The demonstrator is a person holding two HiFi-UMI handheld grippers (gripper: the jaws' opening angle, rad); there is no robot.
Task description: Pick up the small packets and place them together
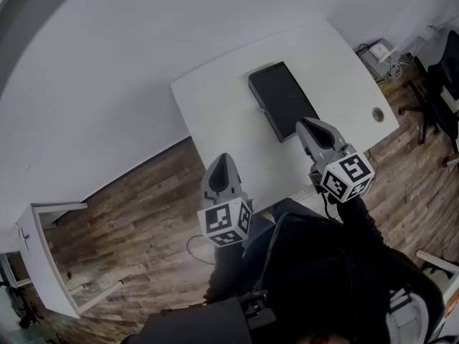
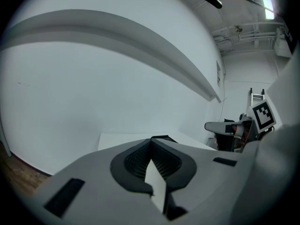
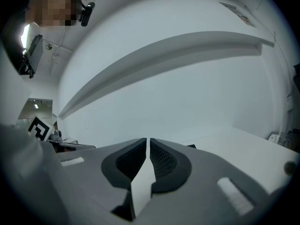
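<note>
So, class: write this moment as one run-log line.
left gripper: shut, empty | right gripper: shut, empty | white table: black flat panel on it | packets: none in view

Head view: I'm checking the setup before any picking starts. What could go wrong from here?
No small packets show on the white table; only a flat black rectangular slab lies there, so there may be nothing to pick. The left tool and right tool are shut and empty; lowered like this, they would push rather than grasp.

Black slab [image 1: 282, 99] on white table [image 1: 215, 110]
</note>
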